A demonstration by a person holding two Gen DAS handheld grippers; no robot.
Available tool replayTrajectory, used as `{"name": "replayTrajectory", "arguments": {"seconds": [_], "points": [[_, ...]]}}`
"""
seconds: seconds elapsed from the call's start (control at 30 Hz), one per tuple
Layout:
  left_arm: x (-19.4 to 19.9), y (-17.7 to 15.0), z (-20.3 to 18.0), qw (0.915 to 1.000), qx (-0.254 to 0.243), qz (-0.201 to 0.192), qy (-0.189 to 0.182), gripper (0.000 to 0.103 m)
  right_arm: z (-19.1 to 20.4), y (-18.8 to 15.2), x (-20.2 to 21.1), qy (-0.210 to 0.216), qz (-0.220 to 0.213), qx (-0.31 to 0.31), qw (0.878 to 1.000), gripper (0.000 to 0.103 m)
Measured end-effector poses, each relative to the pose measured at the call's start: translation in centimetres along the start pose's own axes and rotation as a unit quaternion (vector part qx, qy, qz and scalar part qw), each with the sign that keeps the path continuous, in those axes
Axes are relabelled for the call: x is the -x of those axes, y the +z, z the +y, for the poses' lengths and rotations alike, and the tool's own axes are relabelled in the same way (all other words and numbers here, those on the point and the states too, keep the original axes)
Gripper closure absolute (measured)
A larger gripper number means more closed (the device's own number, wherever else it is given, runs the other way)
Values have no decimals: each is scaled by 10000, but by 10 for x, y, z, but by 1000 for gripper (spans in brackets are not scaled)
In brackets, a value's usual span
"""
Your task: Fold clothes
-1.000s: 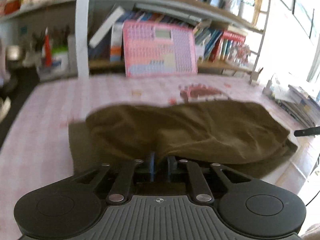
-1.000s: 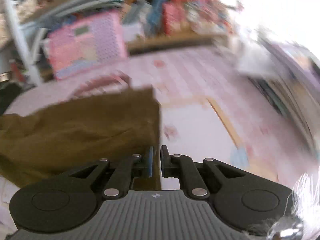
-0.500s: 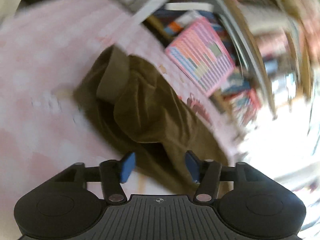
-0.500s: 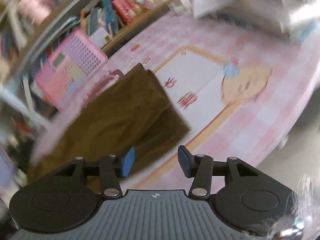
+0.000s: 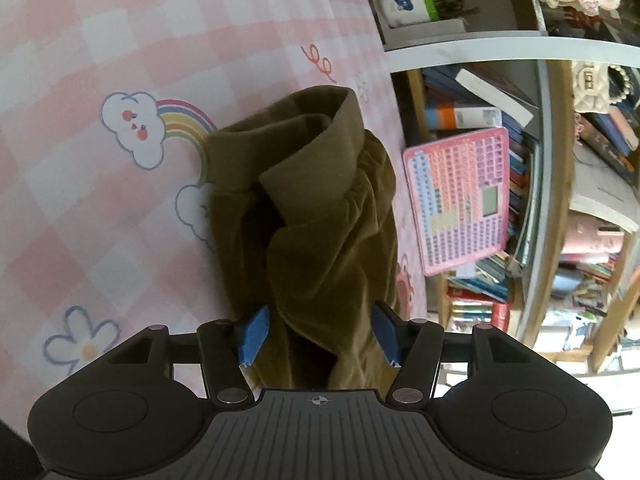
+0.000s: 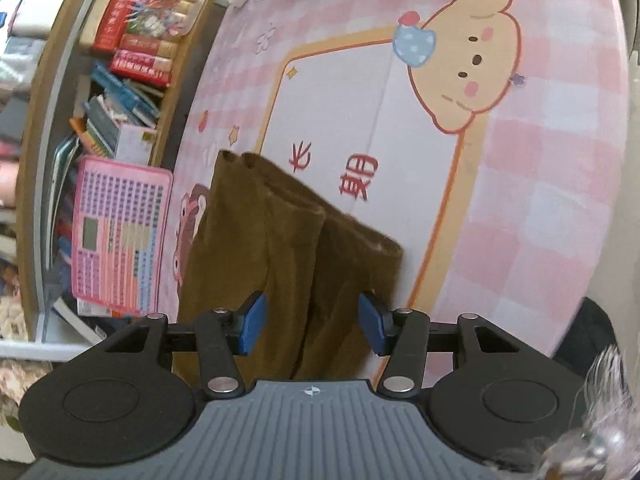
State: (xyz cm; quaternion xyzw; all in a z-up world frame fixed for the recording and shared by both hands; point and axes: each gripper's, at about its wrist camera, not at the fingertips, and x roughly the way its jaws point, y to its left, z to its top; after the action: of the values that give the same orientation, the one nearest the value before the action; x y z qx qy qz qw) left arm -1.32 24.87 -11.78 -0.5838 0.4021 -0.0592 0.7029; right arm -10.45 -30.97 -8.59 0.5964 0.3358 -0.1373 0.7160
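Observation:
A pair of olive-brown trousers [image 5: 320, 216] lies folded on the pink checked tablecloth [image 5: 100, 200]. In the left wrist view the elastic waistband end bunches up, with a flap folded over it. My left gripper [image 5: 318, 336] is open above that end, its blue pads on either side of the cloth without closing on it. In the right wrist view the trousers' leg ends [image 6: 280, 240] lie flat and stacked. My right gripper [image 6: 312, 322] is open just above them and holds nothing.
A pink toy keyboard [image 5: 460, 200] leans against a bookshelf [image 5: 560, 160] full of books along the table's far side; it also shows in the right wrist view [image 6: 116, 236]. The tablecloth carries a cartoon dog print [image 6: 468, 60] and a rainbow cloud print [image 5: 136, 124].
Both grippers were shut on the trousers' edge a second ago; they have opened, let go, and rolled sideways above the cloth. The trousers now lie folded over on the table.

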Motion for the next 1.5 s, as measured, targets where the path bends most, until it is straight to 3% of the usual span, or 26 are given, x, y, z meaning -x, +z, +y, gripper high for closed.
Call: {"name": "replayTrajectory", "arguments": {"seconds": [0.17, 0.2, 0.27, 0.3, 0.33, 0.5, 0.57, 0.63, 0.7, 0.8, 0.9, 1.0, 1.1, 1.2, 1.27, 1.43, 1.5], "points": [[-11, 6, -14, 9997, -95, -204, 118, 56, 7, 16, -13, 50, 46, -39, 10000, 59], [-12, 8, -19, 9995, -181, -242, 30, 73, 8, 19, -15, 65, 50, -58, 9999, 66], [-13, 11, -29, 9988, -358, -318, -141, 95, 17, 25, -16, 163, 17, 30, 9999, 88], [-14, 14, -37, 9980, -492, -353, -191, 97, 28, 29, -15, 255, -27, 173, 9995, 96], [-16, 18, -47, 9969, -638, -407, -215, 99, 39, 33, -14, 347, -72, 317, 9989, 97], [-15, 37, -115, 9850, -1397, -701, -729, 100, 92, 53, -10, 804, -293, 1032, 9910, 98], [-3, 38, -137, 9766, -1702, -787, -1052, 100, 124, 58, 14, 1280, -549, 1462, 9794, 99], [12, 33, -137, 9696, -1999, -753, -1197, 99, 121, 53, 19, 1172, -578, 1588, 9786, 99], [16, 25, -109, 9739, -1980, -609, -924, 99, 115, 47, 21, 1002, -580, 1677, 9790, 99], [2, 17, -39, 9919, -1241, -227, -161, 99, 106, 39, 24, 746, -582, 1809, 9789, 99], [-11, 8, -8, 9938, -1051, -110, 336, 99, 97, 31, 27, 489, -584, 1941, 9780, 98], [-14, 9, -20, 9939, -1075, -196, 144, 99, 88, 22, 30, 232, -585, 2070, 9763, 99], [-3, 14, -61, 9874, -1488, -285, -450, 100, 78, 14, 33, -25, -586, 2198, 9738, 99], [16, 16, -85, 9782, -1857, -393, -839, 99, 105, 10, 70, 505, -956, 2597, 9596, 99], [18, 19, -74, 9796, -1849, -367, -699, 99, 117, 5, 95, 767, -1198, 2860, 9476, 99], [-1, 15, -22, 9876, -1528, -51, 344, 99, 58, -20, 54, -625, -662, 3135, 9452, 98], [-1, 16, -19, 9876, -1496, -29, 480, 93, 42, -27, 42, -1038, -557, 3183, 9407, 98]]}}
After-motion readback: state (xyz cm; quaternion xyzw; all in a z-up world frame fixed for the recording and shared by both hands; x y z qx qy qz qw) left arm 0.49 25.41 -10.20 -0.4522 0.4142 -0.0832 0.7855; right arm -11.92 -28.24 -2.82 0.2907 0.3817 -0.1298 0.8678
